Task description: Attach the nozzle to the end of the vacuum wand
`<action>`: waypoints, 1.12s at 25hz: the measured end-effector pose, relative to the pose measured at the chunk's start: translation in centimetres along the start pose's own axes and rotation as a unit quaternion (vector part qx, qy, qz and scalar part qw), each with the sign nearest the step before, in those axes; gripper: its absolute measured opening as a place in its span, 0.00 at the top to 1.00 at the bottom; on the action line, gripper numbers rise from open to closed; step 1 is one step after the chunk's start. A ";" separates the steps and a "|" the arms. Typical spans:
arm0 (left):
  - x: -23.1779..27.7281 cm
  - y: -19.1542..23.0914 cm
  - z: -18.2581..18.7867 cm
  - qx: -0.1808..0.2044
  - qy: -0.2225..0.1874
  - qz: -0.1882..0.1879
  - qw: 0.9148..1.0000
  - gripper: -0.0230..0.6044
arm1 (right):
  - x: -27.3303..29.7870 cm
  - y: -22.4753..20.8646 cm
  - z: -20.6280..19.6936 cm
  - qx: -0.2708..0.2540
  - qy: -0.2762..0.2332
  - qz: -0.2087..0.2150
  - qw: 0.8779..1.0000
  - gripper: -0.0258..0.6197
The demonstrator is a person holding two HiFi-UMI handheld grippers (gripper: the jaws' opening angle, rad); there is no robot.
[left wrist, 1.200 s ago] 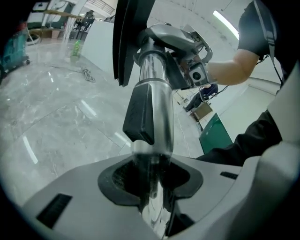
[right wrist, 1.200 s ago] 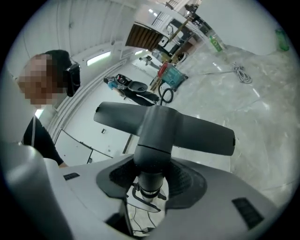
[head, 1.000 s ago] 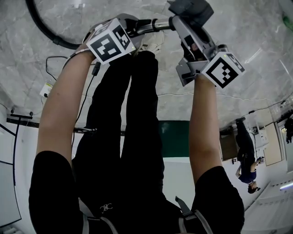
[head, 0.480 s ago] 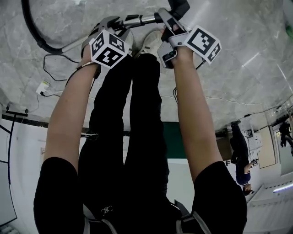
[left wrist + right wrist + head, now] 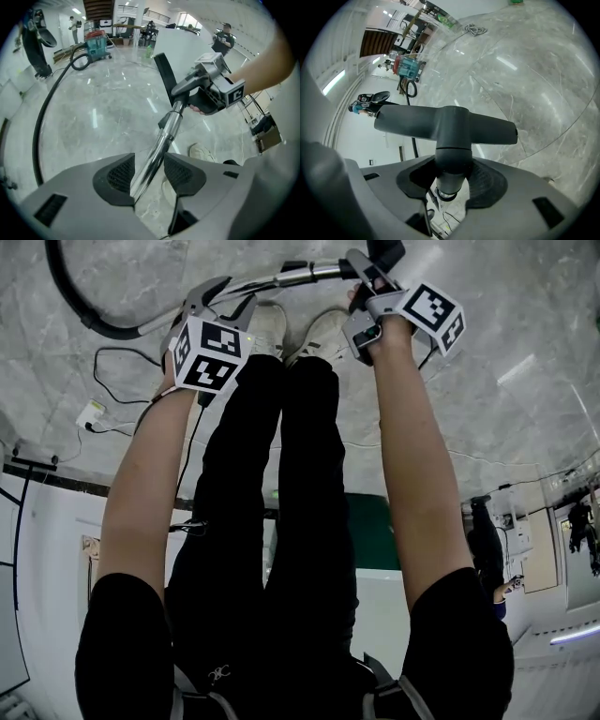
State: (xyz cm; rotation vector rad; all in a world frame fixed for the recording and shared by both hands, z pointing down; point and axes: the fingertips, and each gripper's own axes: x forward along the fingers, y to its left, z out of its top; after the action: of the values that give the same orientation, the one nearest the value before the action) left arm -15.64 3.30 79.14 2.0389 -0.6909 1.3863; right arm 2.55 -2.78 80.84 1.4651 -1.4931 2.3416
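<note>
The chrome vacuum wand [image 5: 267, 279] slants over the marble floor. In the left gripper view the wand [image 5: 161, 140] runs between the pads of my left gripper [image 5: 147, 166], which stands open around it with a gap on the right side. My right gripper [image 5: 450, 180] is shut on the neck of the dark T-shaped nozzle [image 5: 445, 124]. A chrome ring shows at the neck's lower end. From the left gripper view, the right gripper [image 5: 206, 91] holds the nozzle [image 5: 164, 77] at the wand's far end. In the head view, the left gripper [image 5: 230, 304] is left of the right gripper [image 5: 370, 282].
A black hose [image 5: 42, 122] curves from the wand to a teal vacuum cleaner [image 5: 96, 44]. Thin cables and a white plug [image 5: 91, 415] lie on the floor at left. The person's shoes [image 5: 323, 334] stand under the wand. People stand far off.
The right gripper has sunk toward the floor with the nozzle. The left gripper has slid left along the wand and its jaws have spread apart.
</note>
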 end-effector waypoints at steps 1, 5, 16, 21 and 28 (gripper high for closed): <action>-0.1 0.3 0.0 -0.003 0.001 0.002 1.000 0.64 | 0.4 -0.9 0.2 0.005 0.000 -0.007 1.000 0.67; -0.4 1.6 -0.3 -0.014 0.001 0.012 1.000 0.82 | 2.3 -4.6 0.5 0.025 -0.007 -0.037 0.999 0.66; 2.6 1.9 -0.2 -0.043 -0.012 -0.017 0.999 0.94 | 8.4 -10.1 0.5 0.044 0.005 -0.089 0.995 0.65; 3.2 1.2 0.6 -0.030 -0.028 -0.025 0.999 0.94 | 9.0 -12.1 -0.4 0.043 0.015 -0.093 0.995 0.63; 0.0 1.7 4.2 -0.031 -0.059 0.034 0.997 0.94 | 3.6 -11.5 -3.9 -0.015 0.055 -0.118 0.991 0.38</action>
State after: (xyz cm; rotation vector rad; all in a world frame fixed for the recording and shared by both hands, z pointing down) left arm -14.16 -0.86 78.20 2.0778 -0.8497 1.2736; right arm 2.91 4.63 91.06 1.3950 -1.2478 2.2100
